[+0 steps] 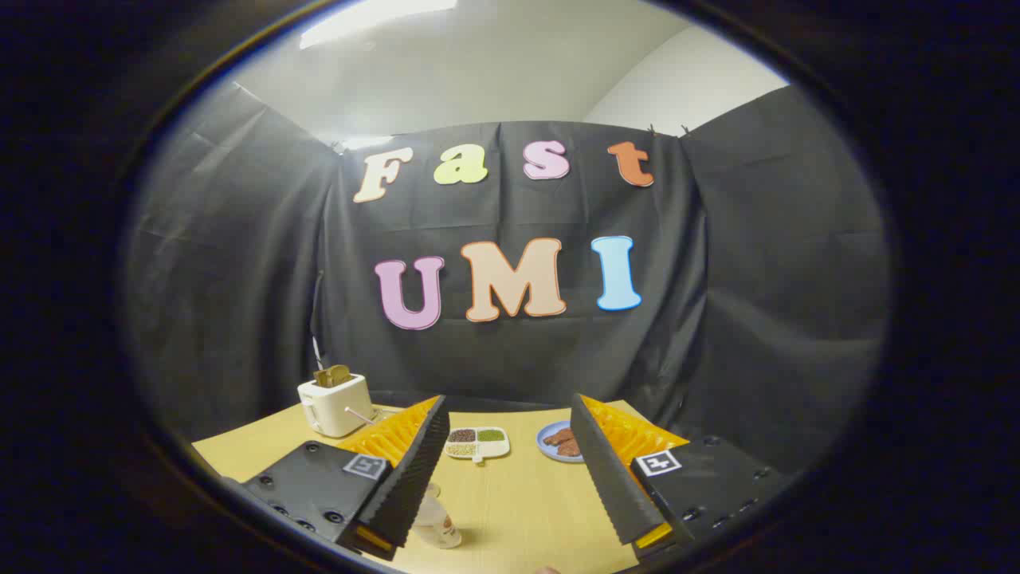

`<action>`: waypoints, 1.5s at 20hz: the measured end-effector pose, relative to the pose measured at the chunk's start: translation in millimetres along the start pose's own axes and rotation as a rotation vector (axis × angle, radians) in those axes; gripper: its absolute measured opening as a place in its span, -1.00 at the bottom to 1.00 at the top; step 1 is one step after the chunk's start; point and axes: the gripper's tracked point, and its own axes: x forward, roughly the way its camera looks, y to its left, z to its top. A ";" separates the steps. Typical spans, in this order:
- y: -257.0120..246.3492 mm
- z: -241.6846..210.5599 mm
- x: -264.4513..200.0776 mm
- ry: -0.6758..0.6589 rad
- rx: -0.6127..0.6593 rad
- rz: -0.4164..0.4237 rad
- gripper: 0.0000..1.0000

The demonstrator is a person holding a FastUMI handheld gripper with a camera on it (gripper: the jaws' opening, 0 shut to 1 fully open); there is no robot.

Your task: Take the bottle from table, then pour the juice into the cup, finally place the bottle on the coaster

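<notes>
Tabletop (510,494) bare between parted gripper (506,422) fingers

- The table (518,502) under my fingers is pale yellow wood with a faint lengthwise grain.
- Beyond my left finger, the toaster (335,404) is cream-white, and the toast (332,375) in it is golden brown.
- Just ahead, between my spread fingers, the divided dish (476,443) is white; its compartments hold dark brown, green and pale tan fills.
- Beside my right finger, the plate (550,440) is light blue, with reddish-brown pieces on it.
- By my left finger, the bottle (438,522) is clear with an orange-and-white label.
</notes>
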 end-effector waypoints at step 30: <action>23.5 -25.6 7.2 0.058 -0.010 -0.005 0.94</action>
